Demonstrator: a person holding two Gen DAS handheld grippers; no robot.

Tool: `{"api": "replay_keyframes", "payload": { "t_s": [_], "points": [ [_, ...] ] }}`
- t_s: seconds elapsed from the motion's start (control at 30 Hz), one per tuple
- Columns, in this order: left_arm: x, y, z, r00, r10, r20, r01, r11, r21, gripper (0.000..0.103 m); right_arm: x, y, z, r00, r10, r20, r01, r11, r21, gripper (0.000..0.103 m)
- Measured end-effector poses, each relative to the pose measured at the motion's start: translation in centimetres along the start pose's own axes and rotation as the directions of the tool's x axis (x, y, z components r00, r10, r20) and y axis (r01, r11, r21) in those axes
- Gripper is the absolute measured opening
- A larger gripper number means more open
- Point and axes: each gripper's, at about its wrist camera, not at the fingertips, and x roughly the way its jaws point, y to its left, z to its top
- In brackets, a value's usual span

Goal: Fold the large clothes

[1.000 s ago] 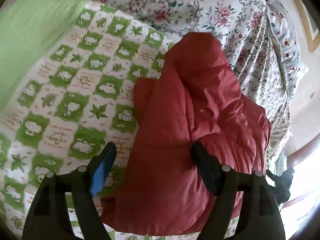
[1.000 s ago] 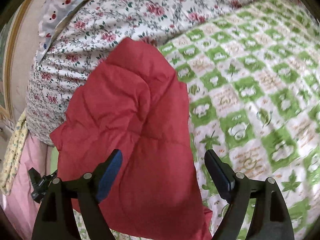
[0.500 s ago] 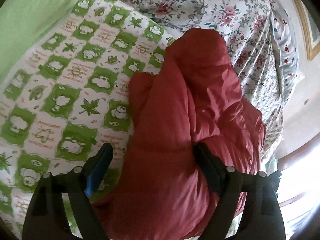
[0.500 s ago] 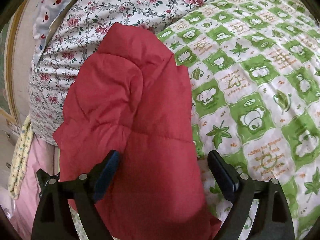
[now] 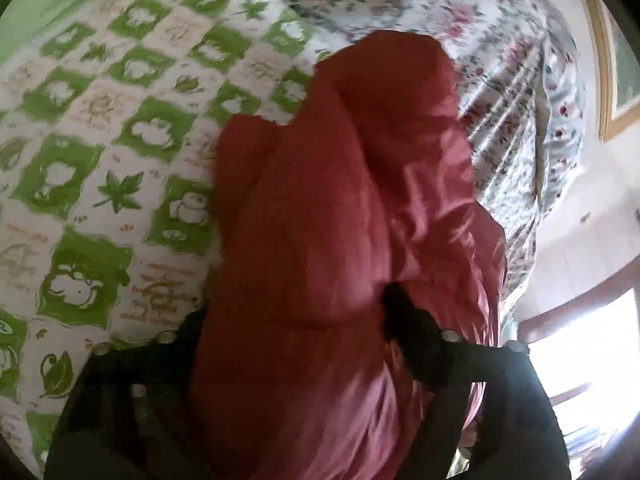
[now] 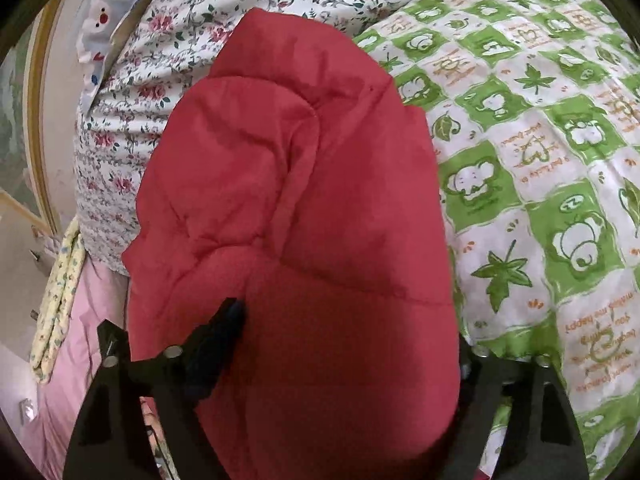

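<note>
A red padded jacket lies bunched on a green and white checked bedspread. It also fills the middle of the right wrist view. My left gripper is open, its fingers set wide on either side of a thick fold of the jacket; the left finger is mostly hidden by cloth. My right gripper is open too and straddles the jacket's near end; its right finger is hidden behind the red cloth.
A floral quilt is piled at the head of the bed behind the jacket. Pink bedding and a yellow patterned cloth hang at the bed's side. A bright window is at the right.
Both grippers have moved forward and down onto the jacket, which now bulges up between the fingers of each. The jaws remain wide.
</note>
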Motion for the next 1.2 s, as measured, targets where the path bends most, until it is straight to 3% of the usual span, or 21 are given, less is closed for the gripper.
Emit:
{"api": "replay_keyframes", "payload": {
  "t_s": [0.1,0.17,0.3,0.5,0.77,1.1,1.2],
  "points": [
    [-0.6,-1.0,-0.4,1.000,0.008,0.010,-0.008,0.999,0.044,0.053,-0.5,0.4,0.0,1.000,0.019,0.003,-0.019,1.000,0.005,0.055],
    [-1.0,-1.6,-0.7,1.000,0.015,0.020,-0.016,0.998,0.064,0.049,-1.3,1.1,-0.1,1.000,0.017,0.007,-0.017,1.000,-0.007,0.048],
    [-2.4,-2.4,-2.0,0.999,0.024,0.034,-0.027,0.997,0.078,0.045,-2.9,2.4,-0.9,1.000,0.017,0.002,-0.017,1.000,-0.026,0.041],
    [-6.8,-3.5,-6.1,0.998,-0.014,0.062,0.008,0.995,0.098,0.041,-6.5,3.9,-3.9,0.999,0.044,-0.017,-0.045,0.997,-0.063,0.037],
    [-12.9,-2.9,-13.7,0.996,-0.043,0.075,0.037,0.996,0.080,0.041,-11.3,4.0,-10.8,0.996,0.085,-0.039,-0.087,0.993,-0.074,0.037],
    [-16.8,-0.6,-19.3,0.995,-0.074,0.071,0.072,0.997,0.027,0.041,-13.9,2.1,-16.9,0.988,0.153,-0.024,-0.152,0.988,0.013,0.038],
    [-17.3,-0.2,-20.5,0.996,-0.056,0.073,0.054,0.998,0.028,0.041,-14.4,2.1,-18.1,0.990,0.138,-0.012,-0.138,0.990,-0.003,0.038]
  ]
}}
